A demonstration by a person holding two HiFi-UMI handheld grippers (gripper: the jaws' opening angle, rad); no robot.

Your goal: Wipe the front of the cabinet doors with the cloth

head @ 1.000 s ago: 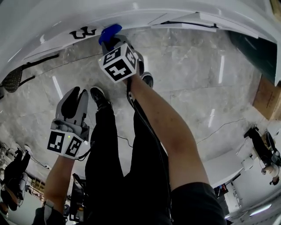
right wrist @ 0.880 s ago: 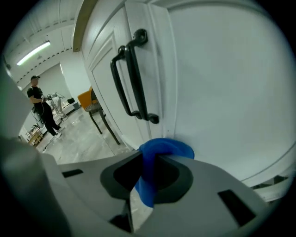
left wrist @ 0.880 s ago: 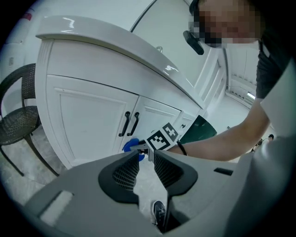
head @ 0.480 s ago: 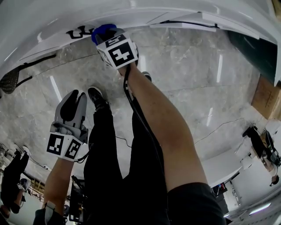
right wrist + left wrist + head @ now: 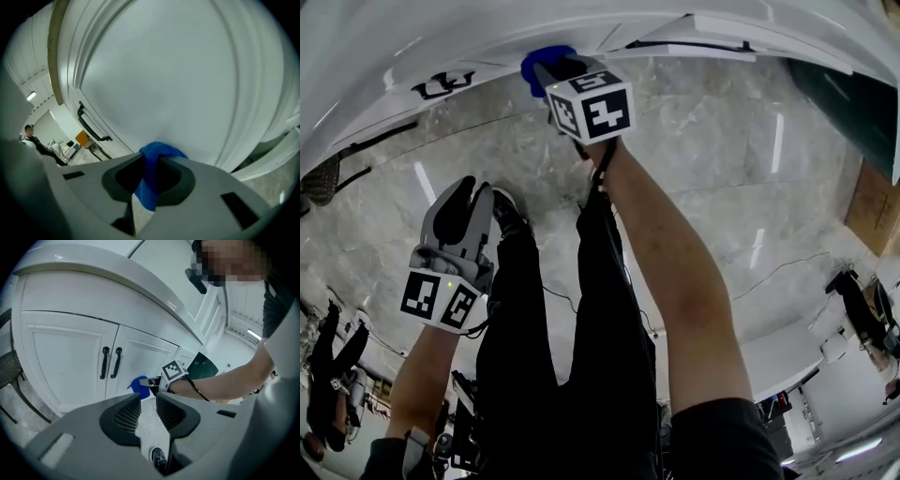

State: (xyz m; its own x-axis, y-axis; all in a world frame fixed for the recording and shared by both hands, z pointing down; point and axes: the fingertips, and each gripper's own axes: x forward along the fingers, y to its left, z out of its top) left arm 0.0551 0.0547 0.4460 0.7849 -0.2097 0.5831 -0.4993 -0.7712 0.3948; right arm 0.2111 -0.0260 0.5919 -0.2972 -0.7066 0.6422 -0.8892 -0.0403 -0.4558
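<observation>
The right gripper [image 5: 151, 161] is clamped on a blue cloth [image 5: 161, 151]. The fabric is pinched between its two jaws, bunched above them and trailing down behind. The bunched end lies against the flat white front of a cabinet door [image 5: 178, 79].

In the left gripper view this door is the right-hand one of a pair, under a rounded white counter edge [image 5: 117, 280]. Two black handles [image 5: 104, 363] stand upright side by side where the doors meet, and the cloth sits at about 4 o'clock of them, low on the panel. In the right gripper view one of these handles shows at about 9 o'clock of the cloth.

In the head view the right gripper is at 12 o'clock of the frame. Its marker cube [image 5: 591, 108] faces the camera, and the person's bare right forearm [image 5: 666, 272] stretches up to it from 5 o'clock.

The left gripper [image 5: 148, 401] holds nothing — its jaws stand a little apart with a narrow gap between the ribbed pads [image 5: 127, 416]. Through that gap show only the grey marble floor [image 5: 703, 169] and a black shoe [image 5: 158, 458]. In the head view this gripper hangs at about 8 o'clock of the frame, well apart from the cabinet and beside the person's black trousers [image 5: 553, 375]. Its jaws point toward the doors.
</observation>
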